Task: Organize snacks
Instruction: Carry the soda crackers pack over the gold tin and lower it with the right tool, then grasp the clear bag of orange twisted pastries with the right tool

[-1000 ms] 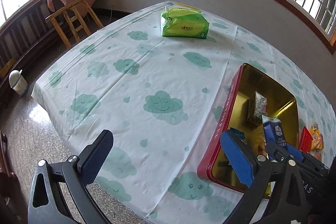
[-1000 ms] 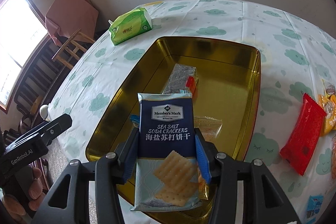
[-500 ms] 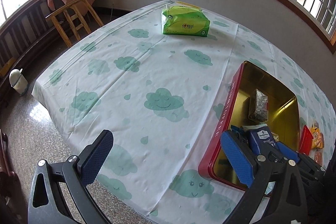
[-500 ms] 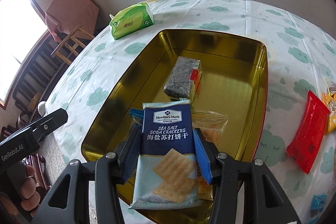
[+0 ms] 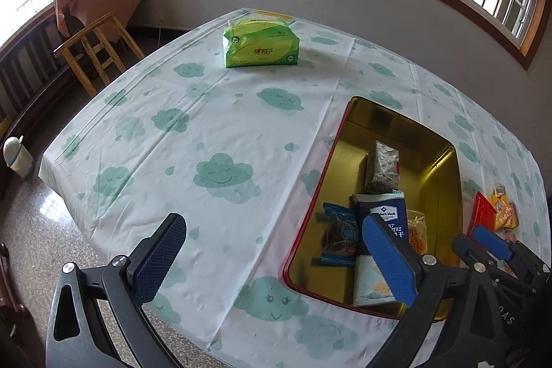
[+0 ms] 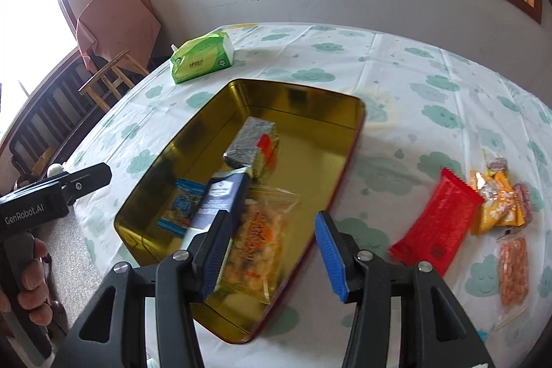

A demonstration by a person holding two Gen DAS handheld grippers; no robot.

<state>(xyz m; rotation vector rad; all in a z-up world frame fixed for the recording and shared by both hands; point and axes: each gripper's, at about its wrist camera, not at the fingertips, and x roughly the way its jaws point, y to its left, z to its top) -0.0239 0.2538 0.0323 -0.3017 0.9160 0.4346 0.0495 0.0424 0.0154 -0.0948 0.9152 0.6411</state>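
The gold tin (image 6: 303,92) with red outer walls (image 5: 308,206) sits on the cloud-print tablecloth. Inside it lie a dark seaweed pack (image 6: 249,140), a small blue packet (image 6: 183,206), a clear bag of orange snacks (image 6: 258,244) and the navy soda cracker pack (image 6: 224,195), which leans across them. My right gripper (image 6: 272,219) hovers open over the tin's near end, nothing between its fingers; the cracker pack lies just left of the left finger. My left gripper (image 5: 272,226) stands open and empty over the tablecloth, left of the tin.
On the cloth right of the tin lie a red pack (image 6: 438,226), orange snack packets (image 6: 496,206) and a bag of nuts (image 6: 514,268). A green tissue pack (image 5: 260,43) sits at the far end. A wooden stool (image 5: 96,50) stands past the table's left edge.
The cracker pack was between the right gripper's fingers; now it lies in the tin and the gripper has drawn back and to the right, empty. The left gripper pulled back slightly.
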